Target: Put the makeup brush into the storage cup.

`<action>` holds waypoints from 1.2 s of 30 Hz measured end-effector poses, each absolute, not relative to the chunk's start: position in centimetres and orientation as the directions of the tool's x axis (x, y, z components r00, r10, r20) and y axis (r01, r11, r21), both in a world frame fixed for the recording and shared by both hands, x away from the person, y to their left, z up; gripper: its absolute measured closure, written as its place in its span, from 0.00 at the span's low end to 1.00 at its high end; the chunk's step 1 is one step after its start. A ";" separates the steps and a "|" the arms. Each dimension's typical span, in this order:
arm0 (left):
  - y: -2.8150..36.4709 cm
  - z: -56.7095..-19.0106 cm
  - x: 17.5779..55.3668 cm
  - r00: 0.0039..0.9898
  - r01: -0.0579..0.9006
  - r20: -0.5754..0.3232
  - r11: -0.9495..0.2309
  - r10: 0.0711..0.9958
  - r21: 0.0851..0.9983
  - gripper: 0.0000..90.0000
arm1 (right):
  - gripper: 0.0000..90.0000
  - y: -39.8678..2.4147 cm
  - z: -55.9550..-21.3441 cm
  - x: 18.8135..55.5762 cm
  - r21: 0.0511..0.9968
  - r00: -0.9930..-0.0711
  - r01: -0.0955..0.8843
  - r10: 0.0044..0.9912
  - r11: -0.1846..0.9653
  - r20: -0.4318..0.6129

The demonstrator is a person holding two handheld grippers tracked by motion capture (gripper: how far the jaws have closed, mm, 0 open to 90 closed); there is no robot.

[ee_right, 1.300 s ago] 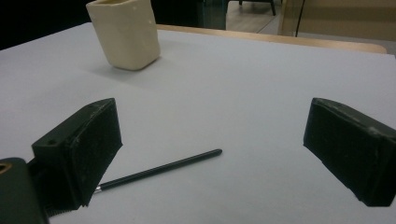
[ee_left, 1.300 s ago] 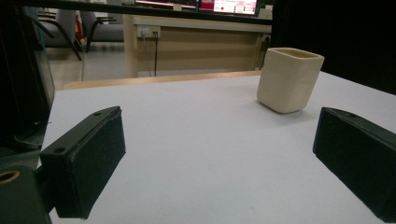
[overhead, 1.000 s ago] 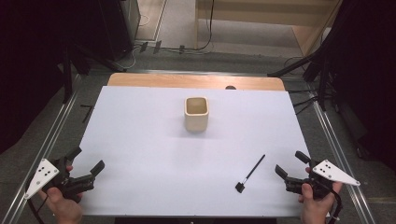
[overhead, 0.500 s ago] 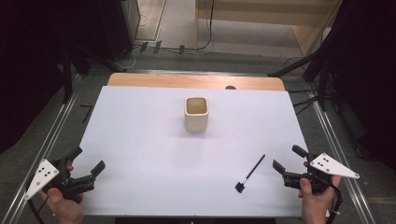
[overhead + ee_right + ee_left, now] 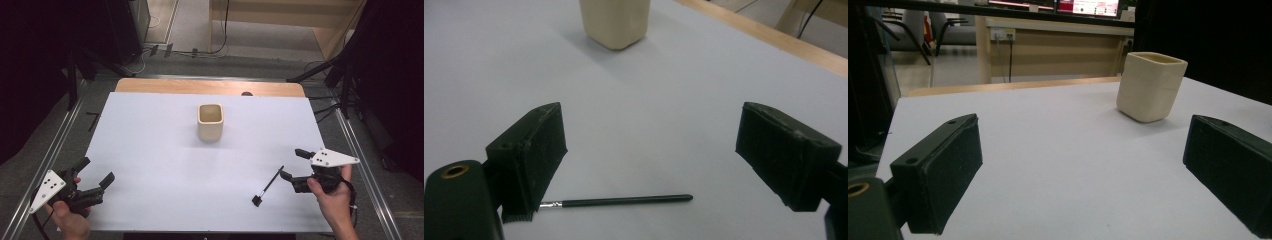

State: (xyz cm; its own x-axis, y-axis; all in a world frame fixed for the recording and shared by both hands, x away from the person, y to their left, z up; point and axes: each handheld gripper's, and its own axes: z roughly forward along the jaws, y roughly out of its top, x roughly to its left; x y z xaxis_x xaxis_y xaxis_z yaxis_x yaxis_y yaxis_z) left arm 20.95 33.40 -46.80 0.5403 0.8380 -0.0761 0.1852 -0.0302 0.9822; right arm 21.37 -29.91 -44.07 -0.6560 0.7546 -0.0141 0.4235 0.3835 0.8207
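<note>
while low over the table, right gripper [image 5: 293,169] fingers spread beside brush [image 5: 268,186], left gripper [image 5: 95,172] fingers spread

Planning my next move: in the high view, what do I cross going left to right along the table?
left gripper → beige square cup → small black brush → right gripper

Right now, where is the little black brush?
In the high view the black brush lies flat on the white table, front right, just left of the right gripper and nearer the person than the cream cup.
</note>
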 end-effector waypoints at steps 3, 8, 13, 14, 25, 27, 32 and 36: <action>33.4 -46.8 21.0 0.540 0.186 -0.078 -0.029 0.838 0.982 0.03 | 0.15 -29.4 -44.3 22.0 0.785 -0.685 0.446 0.729 0.429 -0.010; 33.5 -46.8 20.9 0.540 0.185 -0.081 -0.024 0.838 0.982 0.03 | 0.16 -28.7 -44.6 22.8 0.737 -0.725 0.459 0.688 0.497 -0.013; 33.4 -46.8 20.9 0.541 0.186 -0.081 -0.025 0.837 0.982 0.03 | 0.17 -28.2 -44.7 23.2 0.696 -0.751 0.455 0.660 0.555 -0.035; 33.4 -46.8 20.9 0.541 0.186 -0.082 -0.024 0.837 0.982 0.03 | 0.18 -28.1 -44.8 23.3 0.686 -0.753 0.462 0.657 0.562 -0.032; 33.3 -46.9 20.9 0.542 0.187 -0.079 -0.028 0.837 0.982 0.03 | 0.28 -26.9 -45.4 24.5 0.550 -0.820 0.432 0.565 0.715 -0.089; 33.3 -46.9 21.0 0.541 0.189 -0.080 -0.028 0.837 0.982 0.03 | 0.28 -26.6 -45.6 24.6 0.523 -0.832 0.426 0.547 0.738 -0.094; 33.3 -46.9 20.9 0.543 0.187 -0.079 -0.028 0.836 0.982 0.03 | 0.28 -25.9 -45.8 24.9 0.473 -0.852 0.408 0.511 0.781 -0.108; 33.3 -46.9 20.9 0.543 0.188 -0.079 -0.030 0.836 0.982 0.03 | 0.30 -25.4 -45.9 25.2 0.437 -0.873 0.384 0.474 0.813 -0.115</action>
